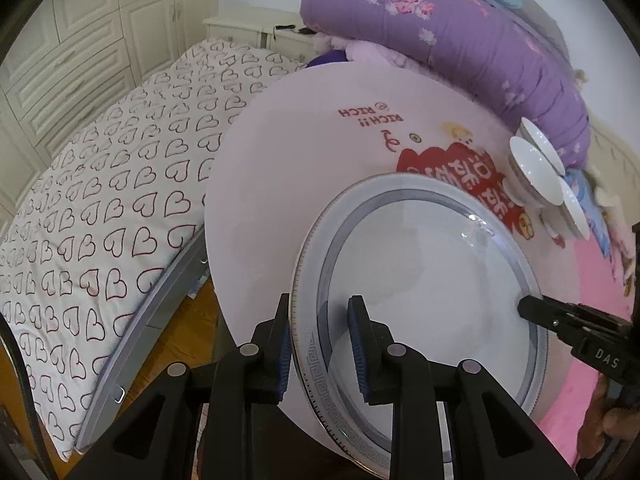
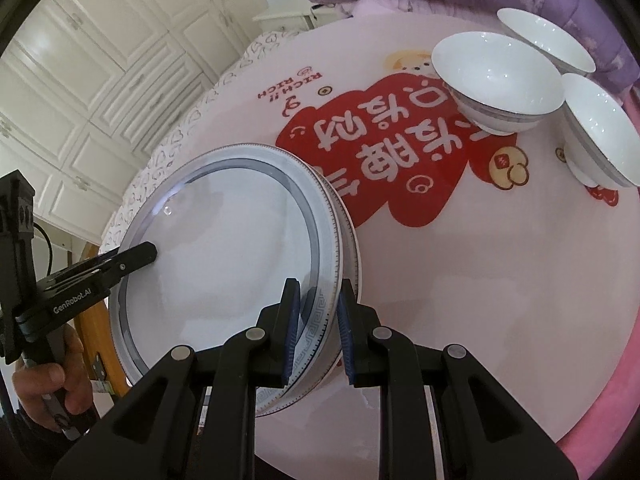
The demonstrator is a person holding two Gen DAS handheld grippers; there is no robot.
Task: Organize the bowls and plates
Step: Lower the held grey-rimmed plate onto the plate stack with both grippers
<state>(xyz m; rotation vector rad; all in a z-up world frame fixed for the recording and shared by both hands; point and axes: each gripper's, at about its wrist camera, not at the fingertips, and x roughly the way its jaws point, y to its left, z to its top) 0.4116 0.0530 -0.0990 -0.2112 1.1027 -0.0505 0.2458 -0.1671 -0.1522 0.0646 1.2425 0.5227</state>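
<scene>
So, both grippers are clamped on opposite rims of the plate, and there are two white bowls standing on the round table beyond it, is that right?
Nearly. The right wrist view shows three white bowls, not two, on the round table. The rest holds: the left gripper and the right gripper each clamp a rim of the plate.

Left black two-finger gripper [image 1: 324,350]: angled steeply down, blue-padded jaws clamped across near rim of white plate with grey patterned band [image 1: 424,280]. Right black two-finger gripper [image 2: 318,330]: same steep angle, jaws clamped on opposite rim. Bare hand [image 2: 52,384] wraps left gripper handle.
</scene>
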